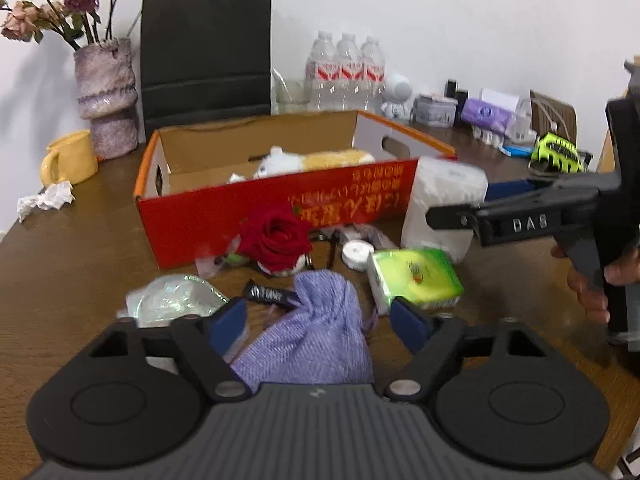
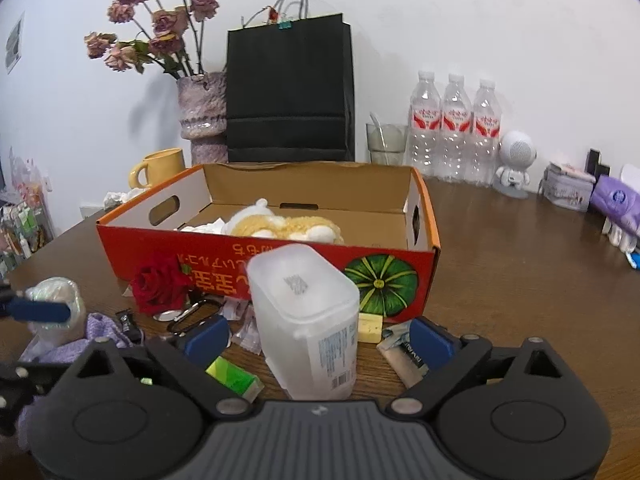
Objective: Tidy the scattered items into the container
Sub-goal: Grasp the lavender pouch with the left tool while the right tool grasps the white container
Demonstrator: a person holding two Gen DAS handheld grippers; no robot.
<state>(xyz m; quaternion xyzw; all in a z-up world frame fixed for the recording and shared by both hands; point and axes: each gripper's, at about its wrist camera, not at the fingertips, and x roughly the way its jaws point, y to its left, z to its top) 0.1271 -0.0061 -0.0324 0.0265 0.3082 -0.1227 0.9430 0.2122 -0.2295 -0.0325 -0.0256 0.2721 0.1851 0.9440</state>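
Note:
A red cardboard box with an orange rim stands mid-table and holds a plush toy. In front of it lie a red rose, a white tape roll, a green tissue pack, a clear plastic bag and a purple knit pouch. My left gripper is open around the pouch, with a gap at its right pad. My right gripper is open around an upright translucent white container, its pads clear of both sides.
Along the wall stand a vase of dried roses, a black paper bag, a yellow mug, three water bottles and a white figurine. A carabiner and sachets lie by the box. A hand holds the right gripper.

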